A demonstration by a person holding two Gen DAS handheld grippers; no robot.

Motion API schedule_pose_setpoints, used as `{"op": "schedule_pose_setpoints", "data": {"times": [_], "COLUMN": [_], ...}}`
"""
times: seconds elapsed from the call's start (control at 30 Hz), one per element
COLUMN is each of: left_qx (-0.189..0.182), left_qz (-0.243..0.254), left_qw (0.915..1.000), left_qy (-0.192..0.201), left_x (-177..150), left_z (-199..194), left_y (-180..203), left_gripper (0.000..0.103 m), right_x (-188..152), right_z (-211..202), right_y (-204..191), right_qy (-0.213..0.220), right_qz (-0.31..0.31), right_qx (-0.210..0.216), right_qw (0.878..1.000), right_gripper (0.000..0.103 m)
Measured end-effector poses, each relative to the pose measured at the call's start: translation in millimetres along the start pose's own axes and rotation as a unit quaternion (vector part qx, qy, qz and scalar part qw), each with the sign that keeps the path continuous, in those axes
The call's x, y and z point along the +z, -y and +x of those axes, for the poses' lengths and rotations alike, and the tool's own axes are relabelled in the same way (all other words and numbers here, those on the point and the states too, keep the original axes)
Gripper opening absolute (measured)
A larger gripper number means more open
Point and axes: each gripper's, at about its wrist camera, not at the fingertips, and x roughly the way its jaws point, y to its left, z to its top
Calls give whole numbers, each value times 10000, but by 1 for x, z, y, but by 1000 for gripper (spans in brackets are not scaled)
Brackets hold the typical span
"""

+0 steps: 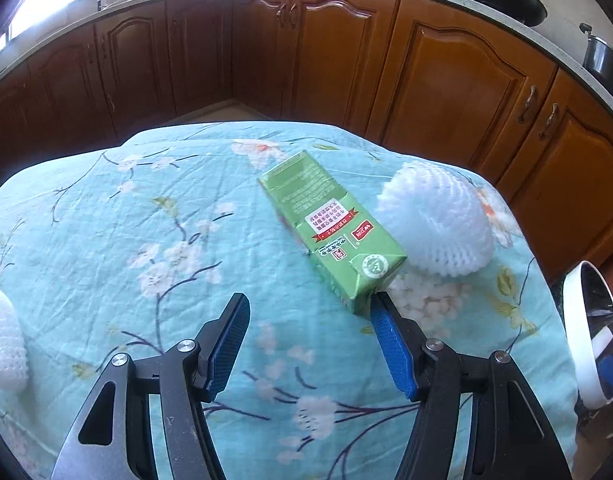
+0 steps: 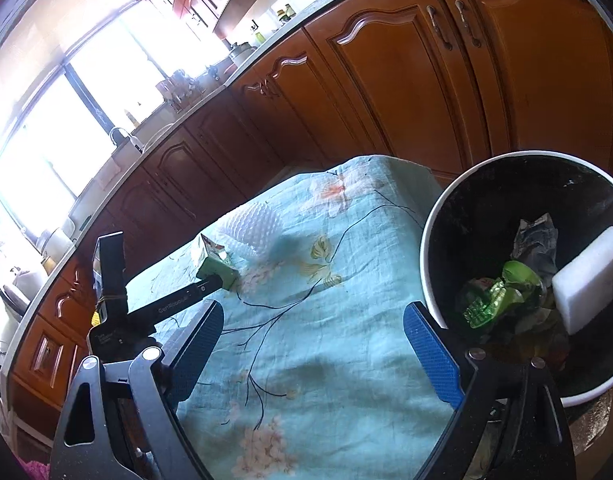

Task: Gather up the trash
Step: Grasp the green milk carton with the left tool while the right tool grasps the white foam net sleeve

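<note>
A table covered with a light-blue floral tablecloth (image 1: 106, 208) fills most of both views, with brown wooden kitchen cabinets (image 1: 458, 76) curving behind it under a pale countertop. Just off the table's right edge stands a white-rimmed trash bin (image 2: 434, 216) with a dark inside. In the right wrist view it holds a white foam block (image 2: 590, 276) leaning against the inner wall, crumpled green plastic wrapping (image 2: 494, 300) and a greyish crumpled scrap (image 2: 536, 240).

On the cloth, toward the right side, a white foam fruit net (image 1: 438, 216) lies just beside a green drink carton (image 1: 330, 224). The carton lies flat on its side, angled away from the camera, its printed label facing up. A second white foam net (image 1: 2, 344) sits at the left edge of the left wrist view, only partly in frame.

The left gripper (image 1: 310, 308) hangs low over the cloth with its jaws spread wide and nothing between them. Its right blue-padded finger (image 1: 390, 344) is at the near corner of the carton; the tip looks to be touching it, though contact is not certain. The carton is not between the pads.

The right gripper (image 2: 312, 316) hovers above the cloth next to the bin, its jaws likewise spread apart and holding nothing; its right finger overlaps the bin's rim in the view.
</note>
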Motion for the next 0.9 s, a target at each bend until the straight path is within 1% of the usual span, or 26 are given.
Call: {"op": "schedule_pose_setpoints", "data": {"times": [0.13,0.27,0.33,0.43,0.53,0.6,0.7,0.73,0.77,0.8,0.83,0.87,0.9], "left_qx": [-7,-236,-327,-498,-642,-630,-580,-585,-609,-607,-626,-628,-610], "left_qz": [-126,-199,-210,-364,-589,-687,-775,-811,-816,-808,-786,-761,-723], "left_qw": [9999,9995,9992,9981,9962,9956,9953,9949,9947,9947,9947,9948,9952], "left_qy": [-35,-59,-44,27,16,-30,-95,-133,-171,-211,-238,-247,-249], "left_x": [-8,-10,-8,-3,4,10,16,19,21,22,23,25,27], "left_z": [-11,-16,-18,-23,-21,-16,-3,2,6,11,14,17,19], "left_y": [-23,-31,-32,-40,-48,-50,-50,-50,-49,-46,-44,-41,-39], "left_gripper": [62,63,66,71,75,77,78,78,78,78,79,79,80], "right_x": [4,14,20,33,46,53,59,59,59,57,56,55,54], "right_z": [23,50,64,85,106,118,140,146,152,155,156,154,150], "right_y": [-10,-18,-22,-27,-27,-26,-25,-25,-26,-27,-28,-28,-28], "right_qy": [-168,-309,-393,-470,-485,-527,-692,-771,-857,-911,-936,-924,-876], "right_qz": [-84,-19,84,262,475,568,650,667,647,599,534,480,456], "right_qx": [112,276,401,589,614,632,629,648,642,626,576,485,463], "right_qw": [9998,9991,9984,9968,9958,9950,9935,9927,9921,9921,9925,9934,9940], "right_gripper": [93,93,93,93,92,91,81,73,63,55,35,25,25]}}
